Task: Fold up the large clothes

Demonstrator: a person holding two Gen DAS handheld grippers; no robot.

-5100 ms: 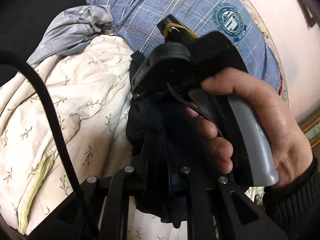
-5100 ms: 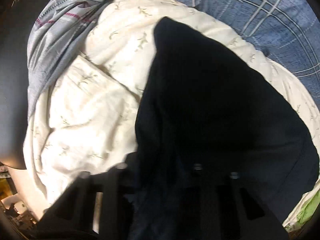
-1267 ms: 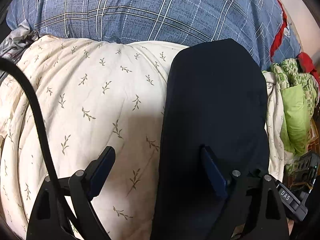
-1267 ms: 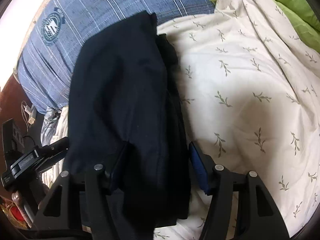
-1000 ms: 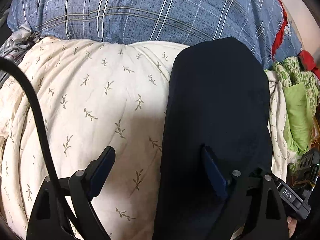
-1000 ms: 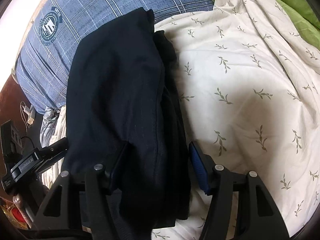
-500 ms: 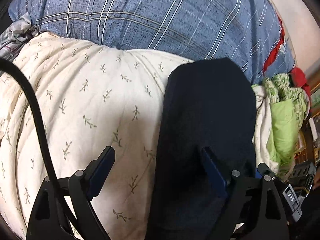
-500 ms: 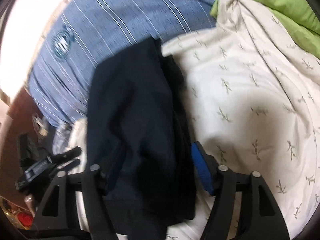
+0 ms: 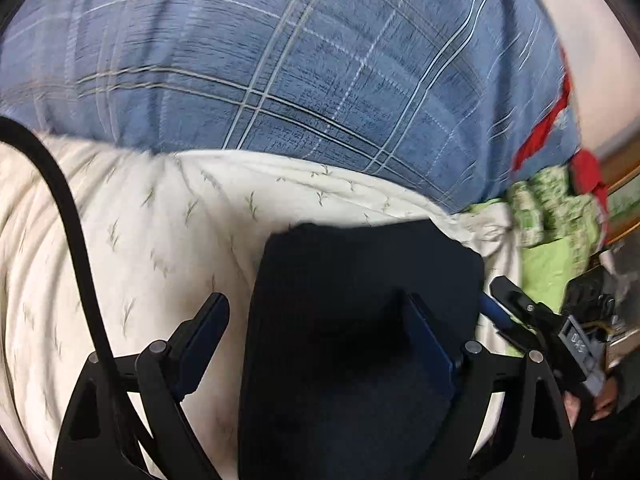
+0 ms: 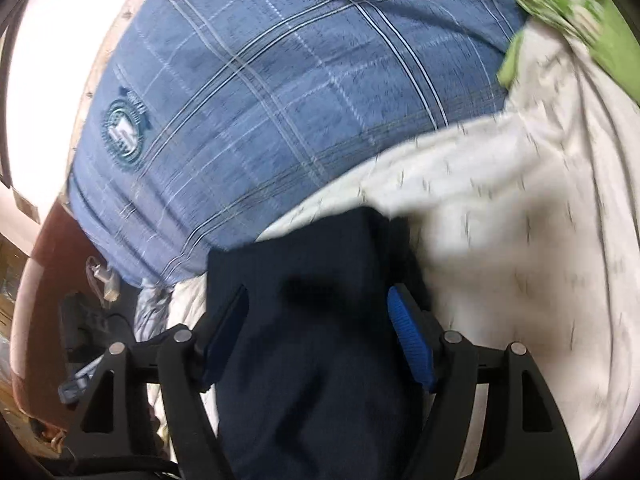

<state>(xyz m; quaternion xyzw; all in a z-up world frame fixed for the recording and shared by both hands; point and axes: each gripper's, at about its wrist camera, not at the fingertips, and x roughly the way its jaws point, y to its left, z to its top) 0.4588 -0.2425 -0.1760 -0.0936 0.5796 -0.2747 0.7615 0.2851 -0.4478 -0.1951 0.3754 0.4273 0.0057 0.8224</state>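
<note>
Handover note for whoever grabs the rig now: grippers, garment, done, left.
Left gripper: open, one finger over the dark garment, not clamped.
Right gripper: jaws have just been opening; garment lies between them, not pressed.
Garment: folded into a narrow stack on the cream leaf-print quilt, below the blue plaid cover.
Done: fold laid down.
Left: probably check the stack, then take the next piece.

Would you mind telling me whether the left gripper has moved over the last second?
Yes. The left gripper pulled back: the dark folded garment reaches less far toward the blue plaid pillow.
</note>
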